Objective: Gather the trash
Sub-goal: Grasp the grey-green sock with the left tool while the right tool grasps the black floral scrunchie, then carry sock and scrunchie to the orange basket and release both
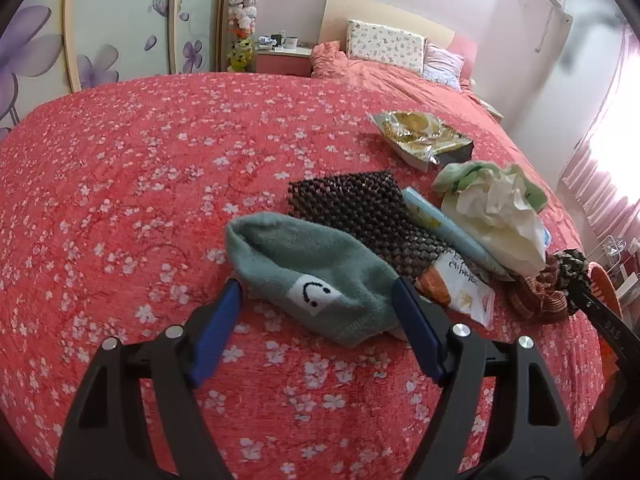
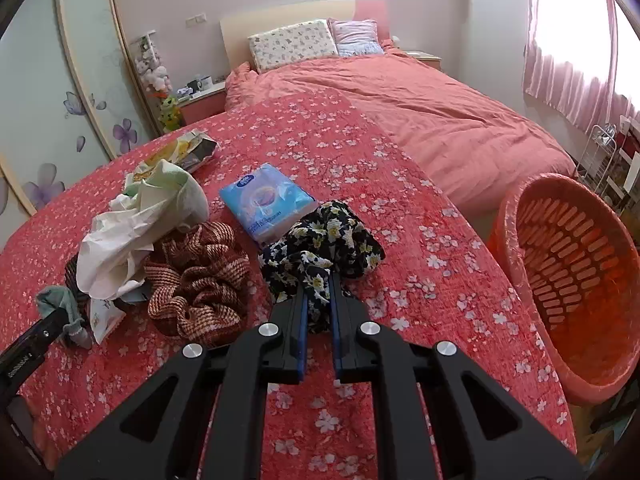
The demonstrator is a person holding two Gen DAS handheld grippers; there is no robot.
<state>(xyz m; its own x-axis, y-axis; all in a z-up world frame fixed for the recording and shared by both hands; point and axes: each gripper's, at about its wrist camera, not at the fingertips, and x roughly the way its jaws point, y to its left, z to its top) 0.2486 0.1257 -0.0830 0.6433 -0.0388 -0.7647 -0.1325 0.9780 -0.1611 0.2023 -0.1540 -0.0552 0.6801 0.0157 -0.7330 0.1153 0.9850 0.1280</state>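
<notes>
On the red flowered bedspread, my left gripper [image 1: 316, 292] is open, its blue fingers either side of a green sock with a smiley patch [image 1: 312, 276]. My right gripper [image 2: 318, 280] is shut on a black floral scrunchie [image 2: 324, 240]. Beside it lie a brown striped scrunchie [image 2: 196, 276], crumpled white tissue in a pale green wrapper [image 2: 132, 228], a blue tissue pack [image 2: 264, 200] and a gold snack bag [image 1: 424, 136]. A white snack wrapper [image 1: 464, 288] lies partly under the sock and a dark woven mat [image 1: 360, 208].
An orange laundry basket [image 2: 576, 272] stands off the bed's right edge. A pink duvet [image 2: 420, 108] and pillows lie at the far end. A wardrobe with flower prints [image 1: 100, 40] is on the left, a wire rack [image 2: 600, 148] by the window.
</notes>
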